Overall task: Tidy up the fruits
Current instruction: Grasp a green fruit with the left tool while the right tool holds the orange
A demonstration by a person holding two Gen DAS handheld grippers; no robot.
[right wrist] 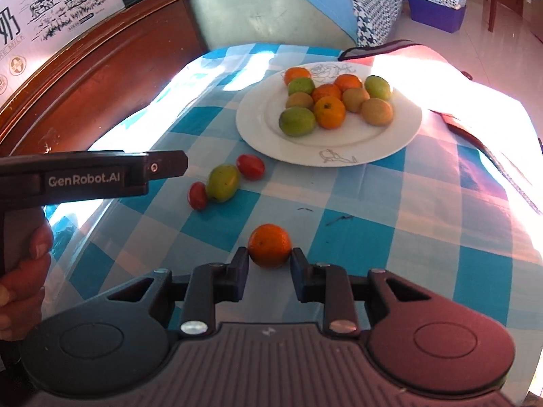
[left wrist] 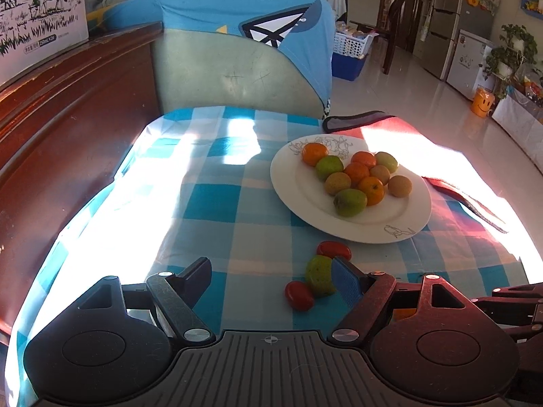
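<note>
right claw (right wrist: 269, 264) — clamped on a small orange (right wrist: 269, 245) resting on the checked counter (right wrist: 390, 237) | left claw (left wrist: 271, 279) — held wide, nothing gripped, a green fruit (left wrist: 318, 275) and two red ones just beside its right finger | white plate (right wrist: 258, 125) of fruit beyond

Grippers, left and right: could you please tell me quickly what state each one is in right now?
Left gripper: open, holding nothing; a green fruit lies by one finger.
Right gripper: closed on the orange on the tablecloth.
</note>
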